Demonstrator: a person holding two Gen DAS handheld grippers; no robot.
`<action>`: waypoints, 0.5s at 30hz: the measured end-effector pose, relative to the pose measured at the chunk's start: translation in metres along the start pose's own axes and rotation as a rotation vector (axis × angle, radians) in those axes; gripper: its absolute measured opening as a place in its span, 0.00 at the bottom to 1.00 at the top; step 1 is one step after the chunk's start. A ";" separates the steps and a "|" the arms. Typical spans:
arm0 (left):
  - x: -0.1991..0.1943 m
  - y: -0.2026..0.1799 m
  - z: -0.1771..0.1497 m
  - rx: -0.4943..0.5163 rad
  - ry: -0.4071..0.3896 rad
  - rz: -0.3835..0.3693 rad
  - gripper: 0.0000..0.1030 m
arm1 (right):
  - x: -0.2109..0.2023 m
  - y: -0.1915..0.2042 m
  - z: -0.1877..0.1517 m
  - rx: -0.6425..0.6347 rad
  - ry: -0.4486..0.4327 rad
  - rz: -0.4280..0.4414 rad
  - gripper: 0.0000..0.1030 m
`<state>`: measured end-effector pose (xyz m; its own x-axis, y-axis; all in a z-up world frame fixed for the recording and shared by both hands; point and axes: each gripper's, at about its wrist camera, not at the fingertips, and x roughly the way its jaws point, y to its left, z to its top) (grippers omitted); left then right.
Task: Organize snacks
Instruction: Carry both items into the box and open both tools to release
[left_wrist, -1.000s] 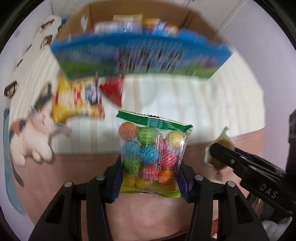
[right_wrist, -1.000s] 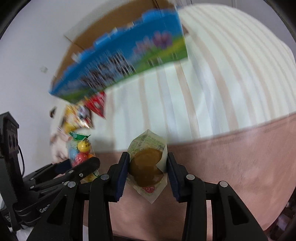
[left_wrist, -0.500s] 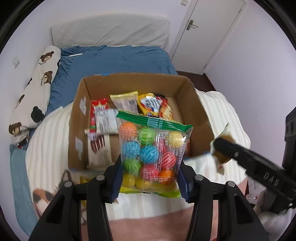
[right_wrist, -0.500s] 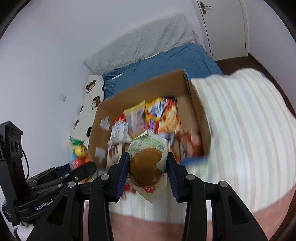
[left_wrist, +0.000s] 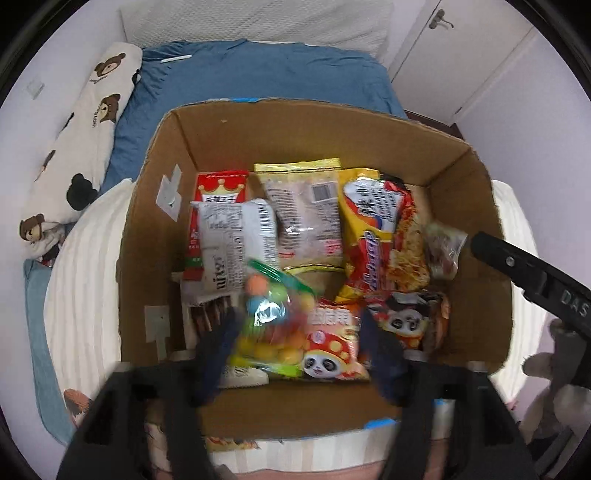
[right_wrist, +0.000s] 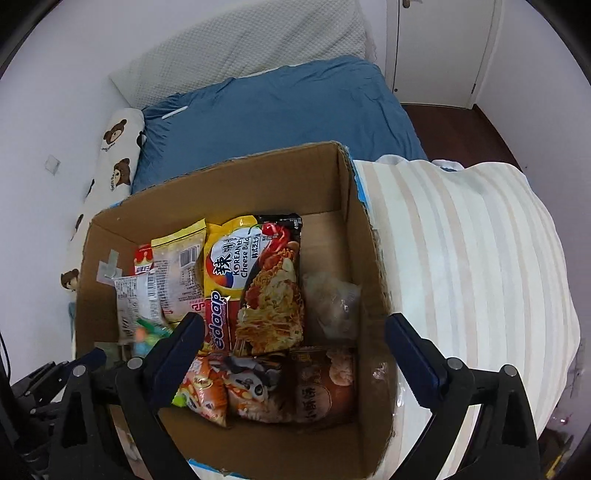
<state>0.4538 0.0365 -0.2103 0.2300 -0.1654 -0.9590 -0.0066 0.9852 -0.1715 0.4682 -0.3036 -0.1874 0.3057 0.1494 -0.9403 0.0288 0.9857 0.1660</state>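
An open cardboard box (left_wrist: 155, 236) (right_wrist: 362, 236) holds several snack packets. My left gripper (left_wrist: 299, 350) is open over the box's near side; the bag of coloured candy balls (left_wrist: 273, 325) lies loose between its fingers on the other packets. My right gripper (right_wrist: 295, 347) is open and empty above the box; the small wrapped brown snack (right_wrist: 332, 299) lies in the box by the right wall, beside a yellow noodle packet (right_wrist: 258, 284). The snack also shows in the left wrist view (left_wrist: 441, 247), near my right gripper's finger.
The box stands on a striped cream blanket (right_wrist: 461, 258) at the foot of a bed with a blue sheet (right_wrist: 280, 110). A bear-print pillow (left_wrist: 74, 155) lies at the left. A white door (left_wrist: 454, 48) is at the back right.
Both grippers moved closer over the box and opened. The candy bag dropped from the left gripper and the brown snack from the right one into the box.
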 end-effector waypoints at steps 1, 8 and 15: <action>0.001 0.002 0.001 -0.003 -0.005 0.008 0.90 | 0.003 0.000 0.000 0.001 0.003 0.003 0.97; -0.003 0.011 0.002 -0.024 -0.015 0.010 0.90 | -0.001 0.005 -0.016 -0.017 0.039 0.011 0.97; -0.027 0.008 -0.003 -0.005 -0.060 0.043 0.90 | -0.018 0.013 -0.034 -0.037 0.051 0.022 0.97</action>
<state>0.4444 0.0493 -0.1863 0.2874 -0.1194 -0.9504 -0.0225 0.9911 -0.1313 0.4311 -0.2912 -0.1783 0.2566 0.1742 -0.9507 -0.0128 0.9841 0.1769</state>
